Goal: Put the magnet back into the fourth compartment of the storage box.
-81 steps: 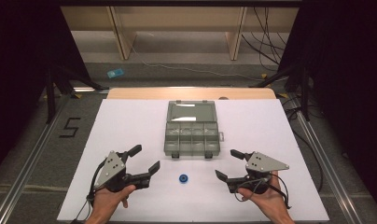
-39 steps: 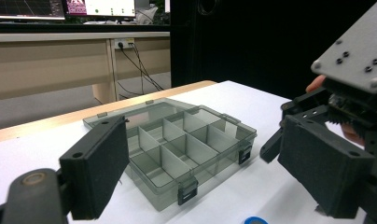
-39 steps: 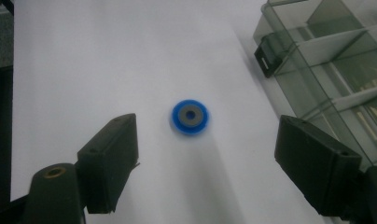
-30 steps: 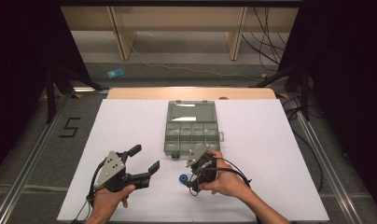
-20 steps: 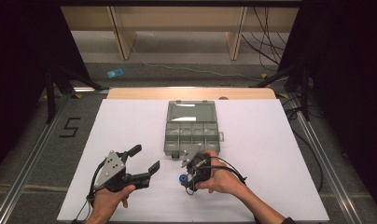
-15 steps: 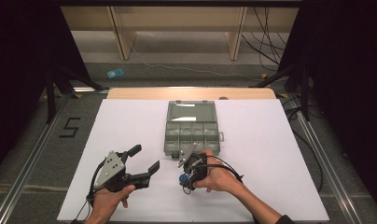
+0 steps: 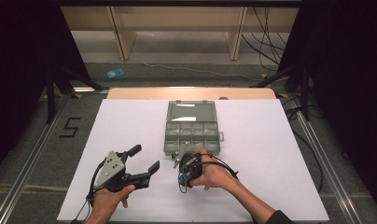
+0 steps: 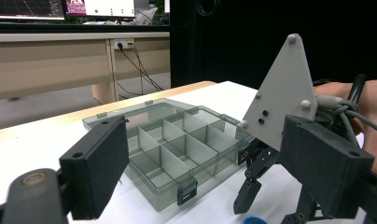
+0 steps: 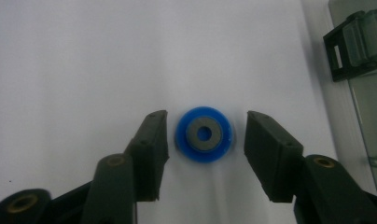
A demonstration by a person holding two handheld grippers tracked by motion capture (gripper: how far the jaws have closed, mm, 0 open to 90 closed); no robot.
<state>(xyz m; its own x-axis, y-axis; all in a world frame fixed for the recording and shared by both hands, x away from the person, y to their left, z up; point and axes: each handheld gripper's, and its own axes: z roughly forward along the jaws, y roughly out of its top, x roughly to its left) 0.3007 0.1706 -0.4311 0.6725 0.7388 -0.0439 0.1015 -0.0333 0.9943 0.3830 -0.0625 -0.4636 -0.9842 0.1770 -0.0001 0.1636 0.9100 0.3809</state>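
Left forearm: brought in from the bottom edge of the high view, at the left.
Left hand (image 7: 106, 201): wrapped around the handle from below.
Left gripper (image 7: 141, 161): held level, pointed forward and to the right; grey plate turned upward; jaws spread wide, nothing held between them.
Right forearm: brought in from the bottom right, angled toward the middle.
Right hand (image 7: 213, 173): closed over the gripper body, knuckles up; a cable is looped over it.
Right gripper (image 9: 203, 140): tipped steeply downward; jaws parted, nothing gripped.
Spacing: the two grippers are kept near each other, not touching.
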